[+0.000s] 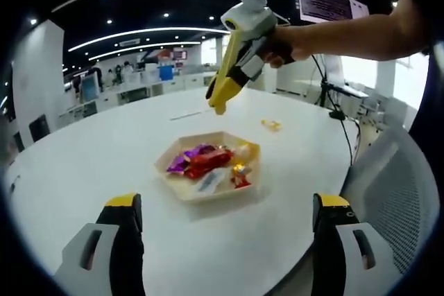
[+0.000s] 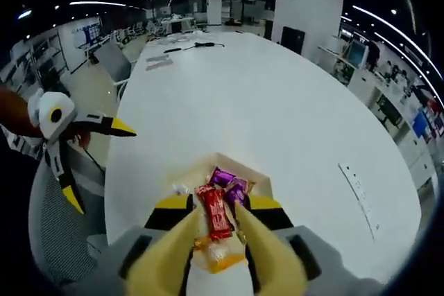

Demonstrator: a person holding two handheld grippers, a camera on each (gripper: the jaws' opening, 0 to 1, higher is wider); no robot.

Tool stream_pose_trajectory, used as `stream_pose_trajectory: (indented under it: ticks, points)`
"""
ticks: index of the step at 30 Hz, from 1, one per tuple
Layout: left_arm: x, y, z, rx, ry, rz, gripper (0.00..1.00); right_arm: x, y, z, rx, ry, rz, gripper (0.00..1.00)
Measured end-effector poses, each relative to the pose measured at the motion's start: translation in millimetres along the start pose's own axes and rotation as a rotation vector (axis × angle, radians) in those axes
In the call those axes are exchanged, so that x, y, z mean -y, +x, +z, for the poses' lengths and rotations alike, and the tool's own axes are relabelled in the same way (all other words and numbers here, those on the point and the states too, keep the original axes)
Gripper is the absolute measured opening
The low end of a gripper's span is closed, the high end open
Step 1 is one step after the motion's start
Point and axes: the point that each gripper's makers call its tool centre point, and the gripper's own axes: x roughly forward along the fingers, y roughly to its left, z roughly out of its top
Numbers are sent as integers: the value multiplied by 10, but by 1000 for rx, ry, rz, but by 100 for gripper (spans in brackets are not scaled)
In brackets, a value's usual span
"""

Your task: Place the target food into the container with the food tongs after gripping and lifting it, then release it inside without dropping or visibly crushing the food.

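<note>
Where the left gripper view looks across the round white table (image 1: 104, 164), the left tongs (image 1: 225, 223) stand spread wide at the bottom, black arms with yellow tips, nothing between them. Hexagonal tray (image 1: 182, 192) sits on the table ahead of them, between the two tips' lines but well apart from them. In it: red wrapped candy (image 1: 210, 158), purple wrapped candy (image 1: 189, 158), a yellow piece (image 1: 244, 150), some pale wrappers. Right tongs (image 1: 218, 99) hang in the air above and behind the tray, held by a hand (image 1: 290, 45), yellow tips pointing down; spread or pressed, cannot tell from here. Small yellow candy (image 1: 270, 125) lies loose on the table, beyond the tray. Grey mesh chair (image 1: 395, 199) at the right edge. Open office behind, ceiling light strips, desks.

Right gripper view: right tongs (image 2: 216, 230) yellow, narrowly apart, tips over the tray (image 2: 260, 175). Red wrapped candy (image 2: 216, 209) lies lengthwise in the gap between the tips; touching or not, cannot tell. Purple wrapped candy (image 2: 229, 184) just past it. Left tongs (image 2: 97, 164) at left edge, spread wide. Long white table (image 2: 277, 102), papers far off, chair (image 2: 114, 60) beside it.
</note>
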Motion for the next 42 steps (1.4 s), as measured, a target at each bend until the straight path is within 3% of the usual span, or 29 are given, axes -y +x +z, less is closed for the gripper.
stream_pose_trajectory:
  ticks: [20, 42]
  points:
    - [-5, -1, 5, 5, 4, 3, 99, 226, -194, -327, 9, 28, -62, 29]
    - [5, 9, -11, -3, 8, -2, 99, 513, -562, -879, -14, 95, -149, 29]
